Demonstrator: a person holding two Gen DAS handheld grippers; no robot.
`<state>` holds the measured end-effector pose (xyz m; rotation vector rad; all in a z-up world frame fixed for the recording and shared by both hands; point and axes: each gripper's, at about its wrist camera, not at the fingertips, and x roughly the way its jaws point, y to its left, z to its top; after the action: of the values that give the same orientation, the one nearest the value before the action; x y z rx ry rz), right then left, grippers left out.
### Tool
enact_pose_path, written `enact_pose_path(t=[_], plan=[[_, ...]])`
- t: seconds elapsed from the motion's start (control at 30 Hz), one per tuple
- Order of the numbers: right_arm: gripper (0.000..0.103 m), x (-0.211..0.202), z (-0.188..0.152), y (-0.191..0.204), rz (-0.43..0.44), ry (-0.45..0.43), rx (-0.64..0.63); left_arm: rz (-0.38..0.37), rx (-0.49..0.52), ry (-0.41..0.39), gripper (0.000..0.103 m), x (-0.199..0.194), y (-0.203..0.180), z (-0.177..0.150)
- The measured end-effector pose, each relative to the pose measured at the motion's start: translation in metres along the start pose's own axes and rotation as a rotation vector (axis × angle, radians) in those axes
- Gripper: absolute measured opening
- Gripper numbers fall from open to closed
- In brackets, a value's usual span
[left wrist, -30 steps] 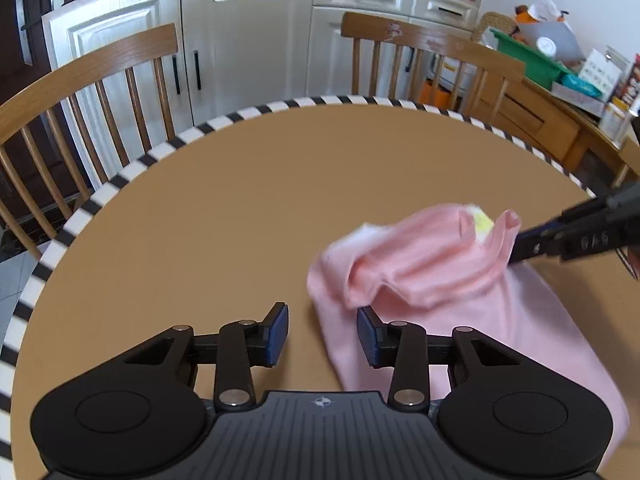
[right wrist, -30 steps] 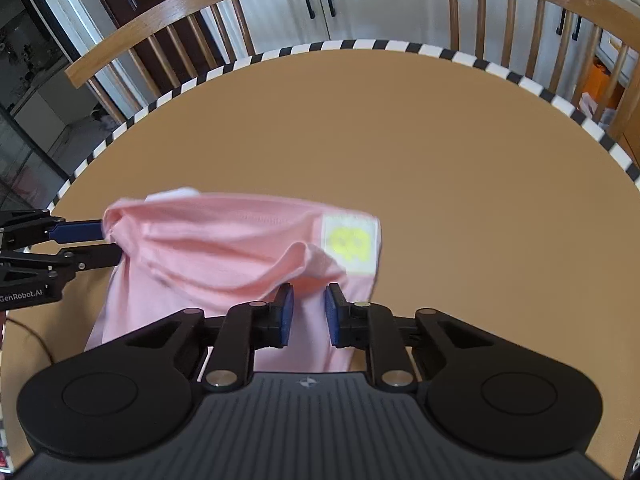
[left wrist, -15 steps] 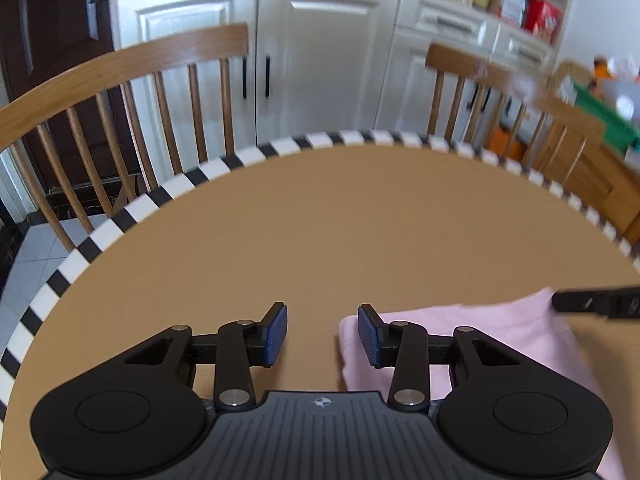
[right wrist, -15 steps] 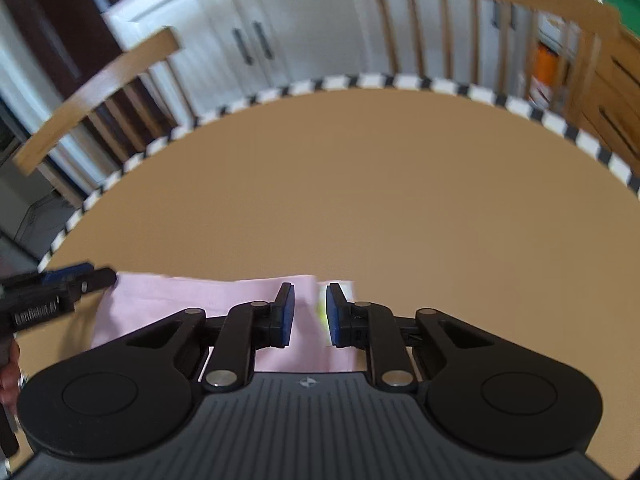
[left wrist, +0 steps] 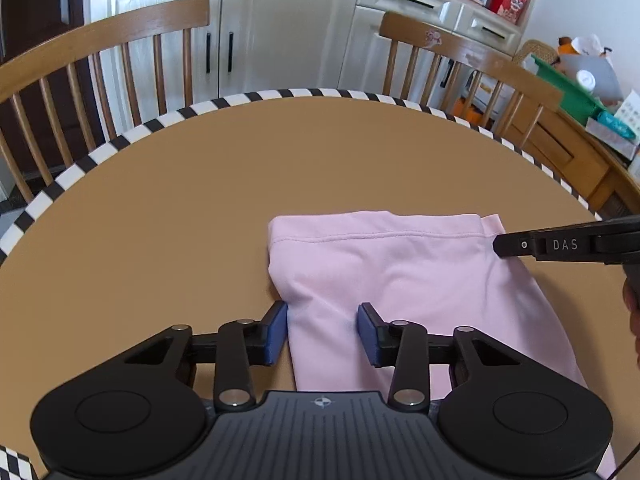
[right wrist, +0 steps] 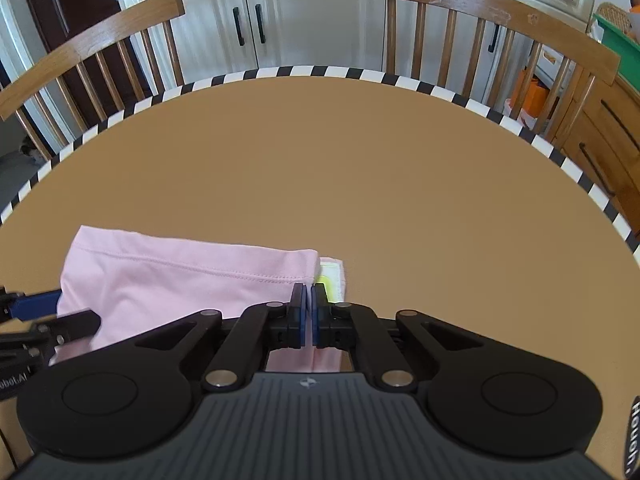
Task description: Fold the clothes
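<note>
Soft, light pink garment (left wrist: 400, 276) lies folded: right gripper (right wrist: 308, 300) pinches its hem corner, left gripper (left wrist: 323, 330) straddles the opposite edge, unclamped.

Soft pink cloth garment (left wrist: 400, 276) (stitched hem) on a smooth matt table (left wrist: 248, 184) — wooden chairs (right wrist: 92, 48) glossy.
</note>
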<state>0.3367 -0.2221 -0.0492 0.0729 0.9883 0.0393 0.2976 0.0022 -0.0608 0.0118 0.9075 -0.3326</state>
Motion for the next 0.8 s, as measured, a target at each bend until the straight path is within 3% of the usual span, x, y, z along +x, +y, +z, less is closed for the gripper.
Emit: enact_pose_path(t=[0.13, 0.27, 0.43, 0.53, 0.67, 0.8], plan=[[0.003, 0.001, -0.004, -0.002, -0.01, 0.006, -0.006, 0.005, -0.003, 0.004, 0.04, 0.002, -0.001, 0.004], [0.014, -0.015, -0.009, 0.0, -0.036, -0.032, -0.009, -0.001, -0.052, -0.036, 0.038, -0.014, 0.0, 0.009], [0.014, -0.056, -0.032, 0.01, 0.052, -0.084, -0.038, -0.157, -0.053, -0.114, 0.04, -0.056, -0.004, 0.004], [0.014, -0.071, -0.049, 0.018, 0.123, -0.062, -0.048, -0.213, -0.052, -0.077, 0.04, -0.058, -0.01, -0.008], [0.015, -0.074, -0.07, 0.025, 0.149, -0.004, -0.074, -0.183, -0.003, -0.037, 0.04, -0.054, -0.019, -0.025], [0.013, -0.063, -0.09, 0.018, 0.151, 0.042, -0.024, -0.082, 0.0, -0.009, 0.04, -0.04, -0.014, -0.038]])
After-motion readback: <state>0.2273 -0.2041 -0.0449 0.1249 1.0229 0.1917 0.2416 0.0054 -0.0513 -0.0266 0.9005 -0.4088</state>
